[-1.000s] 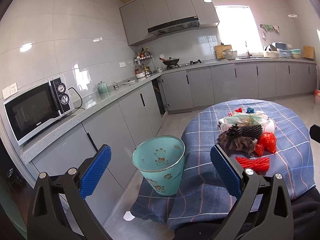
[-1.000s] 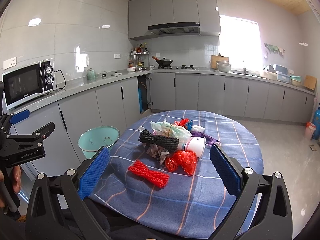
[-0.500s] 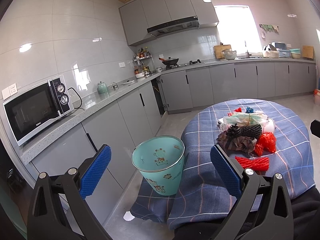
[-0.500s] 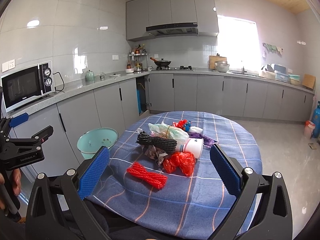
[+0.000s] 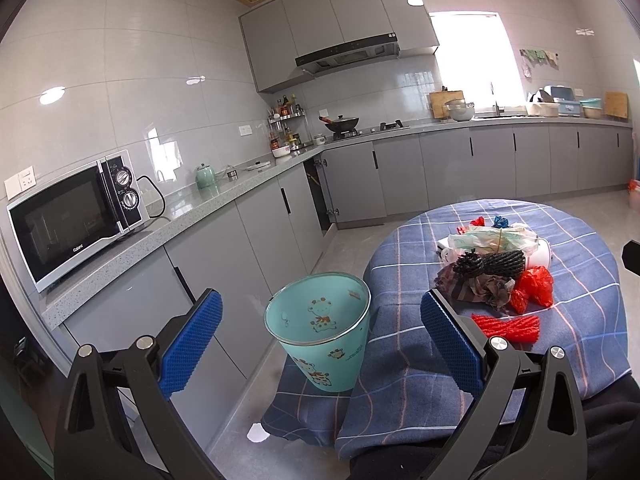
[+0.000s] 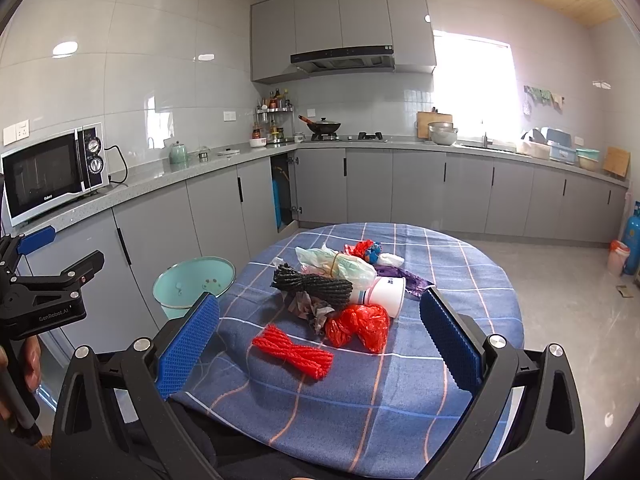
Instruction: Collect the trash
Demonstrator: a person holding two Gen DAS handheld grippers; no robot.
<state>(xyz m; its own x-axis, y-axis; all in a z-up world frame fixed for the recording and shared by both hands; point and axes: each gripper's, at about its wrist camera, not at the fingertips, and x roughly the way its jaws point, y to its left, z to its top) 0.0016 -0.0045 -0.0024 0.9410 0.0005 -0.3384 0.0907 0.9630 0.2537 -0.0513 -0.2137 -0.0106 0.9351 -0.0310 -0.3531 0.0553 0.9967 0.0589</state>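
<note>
On top of the round table w/ blue checked cloth (image 6: 460, 256) sits the trash pile, roughly mid-table, nothing picked up yet. Landmark = teal bin (image 5: 320, 332), standing on the floor just beside the table's edge, open top, looks empty from what shows.

Pile, relative to the bin:
- red mesh bundle (image 6: 294, 350): on the pile's near side, lying a bit apart from the rest.
- red plastic bag (image 6: 358, 326): just past the mesh, touching the grey-brown crumpled wrapper (image 6: 310, 308).
- black rope coil (image 6: 314, 284): resting on the wrapper, the pile item closest to the bin.
- white paper cup (image 6: 386, 294): on its side, farther from the bin than the coil.
- pale plastic bag (image 6: 340, 262) tied w/ a band, plus small red/blue scraps and a purple bit behind it, far side of the pile.

Grippers: right gripper (image 6: 320, 348) has jaws spread wide, empty, aimed at the pile w/ the red mesh between the pads in view, not touching. Left gripper (image 5: 320, 348) also wide, empty, framing the bin from above and to the side.

Handling, my guess: all light stuff. Mesh and bags soft, squashy, will compress, so pinch across the middle/waist of the mesh where it's cinched. Bags slippery, grab a bunched fold. Cup crushes easily; take it by the rim or lightly across the wall. Rope stiffish; grip across the coil's centre so it doesn't unwind. Mesh probably first, being clear of the others.
</note>
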